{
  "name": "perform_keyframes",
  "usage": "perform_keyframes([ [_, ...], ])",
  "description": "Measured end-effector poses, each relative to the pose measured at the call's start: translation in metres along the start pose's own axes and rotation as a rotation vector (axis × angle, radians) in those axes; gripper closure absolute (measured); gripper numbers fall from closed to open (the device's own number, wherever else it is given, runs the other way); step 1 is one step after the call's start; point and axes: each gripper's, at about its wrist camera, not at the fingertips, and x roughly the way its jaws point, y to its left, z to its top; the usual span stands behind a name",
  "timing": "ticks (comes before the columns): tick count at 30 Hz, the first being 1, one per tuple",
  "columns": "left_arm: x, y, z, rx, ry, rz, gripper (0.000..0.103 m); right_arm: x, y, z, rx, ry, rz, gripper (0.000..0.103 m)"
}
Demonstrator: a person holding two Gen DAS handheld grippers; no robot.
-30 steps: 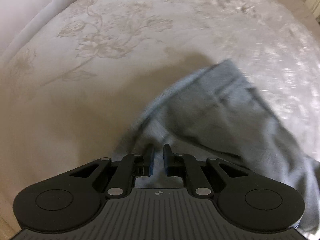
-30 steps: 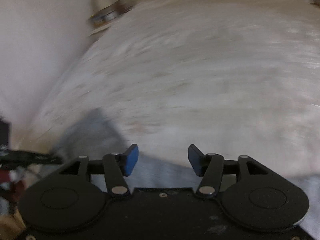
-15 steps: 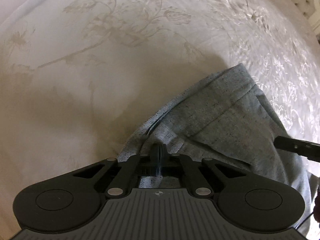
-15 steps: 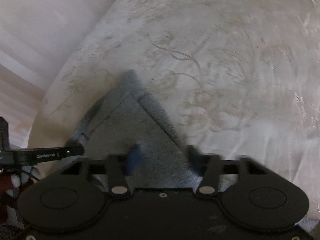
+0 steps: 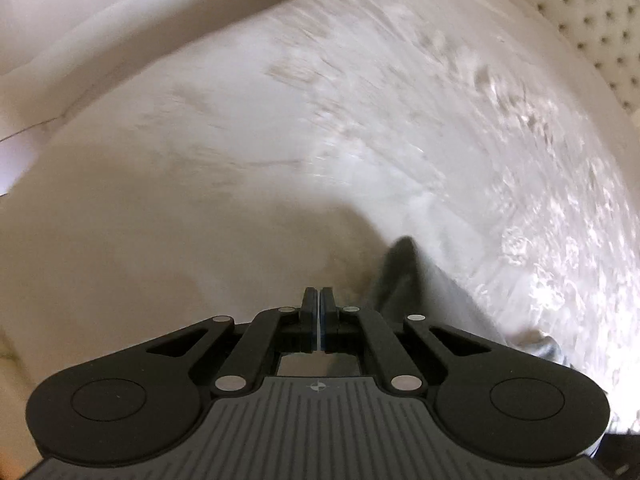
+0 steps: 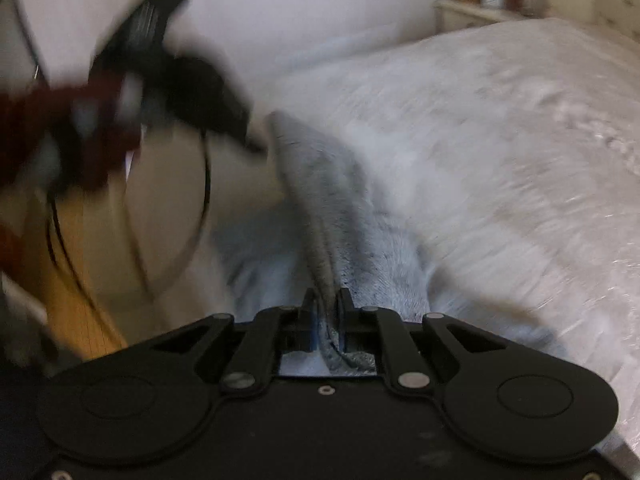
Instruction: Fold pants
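Grey knit pants (image 6: pixel 340 216), soft and limp, are pinched at an edge by right tongs (image 6: pixel 325 312); left tongs (image 5: pixel 320 312) are closed, contents indiscernible; corners are judged best gripped.

Motion blur smeared the bedspread (image 5: pixel 400 128) in the left wrist view, so its pattern could not be read. The grey pants (image 5: pixel 404 280) ran under the gripper body and off the lower right edge (how far they reached could not be told). Whether any cloth sat between the pressed-together fingers of the left gripper (image 5: pixel 320 300) was hidden. In the right wrist view that gripper (image 6: pixel 216 108) was a dark smear, its jaws unreadable, and the red shape (image 6: pixel 60 132) beside it was too blurred to identify. Small objects on the nightstand (image 6: pixel 476 4) stayed indistinct.
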Motion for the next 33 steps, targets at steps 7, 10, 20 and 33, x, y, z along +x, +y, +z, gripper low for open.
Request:
perform_keyframes([
  [7, -0.016, -0.003, -0.002, 0.037, -0.011, -0.014, 0.1, 0.023, 0.041, -0.021, -0.236, 0.062, -0.038, 0.092],
  [10, -0.016, -0.016, -0.007, 0.077, 0.005, -0.066, 0.1, 0.022, 0.047, -0.024, -0.287, 0.066, -0.039, 0.092],
  [20, 0.029, -0.09, -0.048, 0.337, 0.135, -0.185, 0.099, 0.05, 0.047, -0.026, -0.233, 0.107, -0.082, 0.089],
  [33, 0.052, -0.069, -0.076, 0.321, 0.225, -0.046, 0.1, -0.04, -0.054, -0.088, 0.544, -0.015, -0.455, 0.076],
])
